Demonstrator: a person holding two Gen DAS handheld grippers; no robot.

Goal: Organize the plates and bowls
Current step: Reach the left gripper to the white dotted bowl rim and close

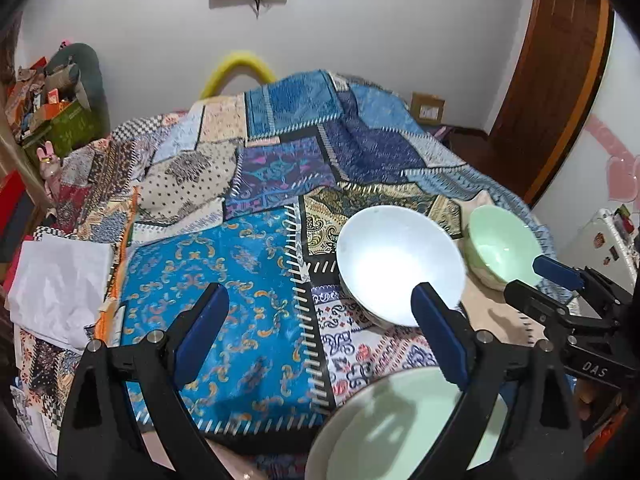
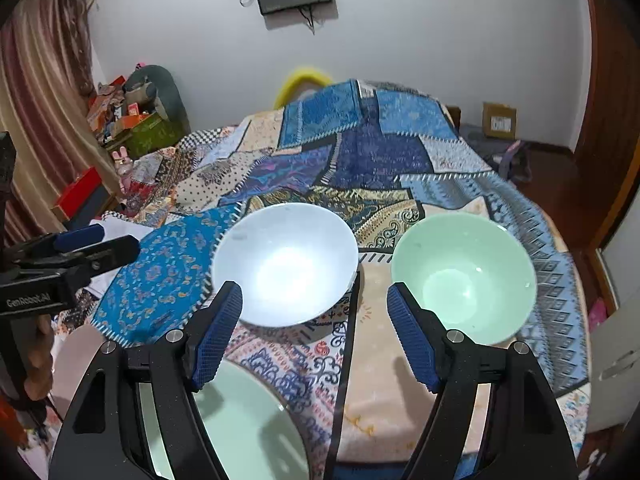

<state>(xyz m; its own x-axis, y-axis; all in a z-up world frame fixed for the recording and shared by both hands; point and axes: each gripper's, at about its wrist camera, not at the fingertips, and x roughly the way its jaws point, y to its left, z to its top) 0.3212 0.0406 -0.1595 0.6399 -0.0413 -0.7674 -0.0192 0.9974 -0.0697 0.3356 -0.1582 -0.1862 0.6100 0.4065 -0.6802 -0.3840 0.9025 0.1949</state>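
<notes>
A white bowl [image 1: 400, 264] [image 2: 286, 264] and a pale green bowl [image 1: 502, 248] [image 2: 464, 276] stand upright side by side on the patchwork cloth [image 1: 240, 300] [image 2: 384, 380]. A wider pale green dish [image 1: 400, 420] [image 2: 240, 420] lies nearest, partly hidden under the fingers. My left gripper [image 1: 320, 320] [image 2: 100, 242] hangs open above the cloth, left of the white bowl, with nothing between its blue pads. My right gripper [image 2: 316, 332] [image 1: 536, 282] is open too, above the gap between the two bowls, holding nothing.
A crumpled white sheet [image 1: 60, 280] lies at the cloth's left edge. Boxes and clutter [image 2: 132, 120] pile up at the back left. A wooden door [image 1: 552, 80] and a white cabinet [image 2: 616, 340] stand on the right. A pinkish plate edge [image 2: 76, 360] shows beside the near dish.
</notes>
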